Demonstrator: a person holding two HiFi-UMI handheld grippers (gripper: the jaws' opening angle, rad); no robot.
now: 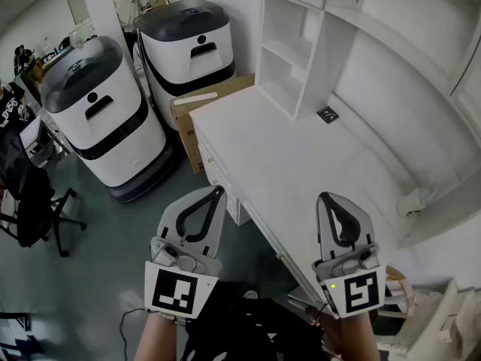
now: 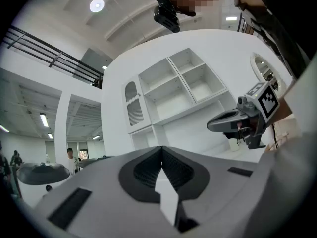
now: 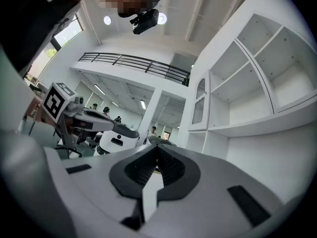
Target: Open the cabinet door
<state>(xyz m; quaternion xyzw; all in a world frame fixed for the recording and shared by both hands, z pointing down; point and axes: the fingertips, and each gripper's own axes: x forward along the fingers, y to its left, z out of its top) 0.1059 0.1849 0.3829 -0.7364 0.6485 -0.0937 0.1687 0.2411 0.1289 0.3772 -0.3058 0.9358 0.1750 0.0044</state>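
Cabinet door: narrow white cabinet door (image 2: 132,105) with an arched slatted panel, at the left end of the shelf unit (image 1: 282,51); shut. Sits about 10 o'clock from centre in the left gripper view. No knob or handle can be made out.
Left gripper: left gripper (image 1: 218,192) has its jaws pressed together, with nothing between them.
Right gripper: right gripper (image 1: 325,198) is likewise closed tight and empty.
Pose: both are held low at 6 o'clock in the head view, side by side and apart. They point roughly level toward 12 o'clock. The left is over the floor, the right over the front edge of the desk (image 1: 301,164).
Gap: both are well apart from the door, with the whole desk top between.
Risk 1: arriving with the jaws closed would mean a push against the panel rather than a hold.
Risk 2: with the handle unseen, the approach may land on the frame or the slats.
Risk 3: the long reach over the desk could bring a forearm against its edge.
Risk 4: the swinging door may meet the idle gripper if it is parked close.
Surroundings: white machines (image 1: 105,119) and a cardboard box (image 1: 203,104) at 10 to 11 o'clock, clear of the reach.
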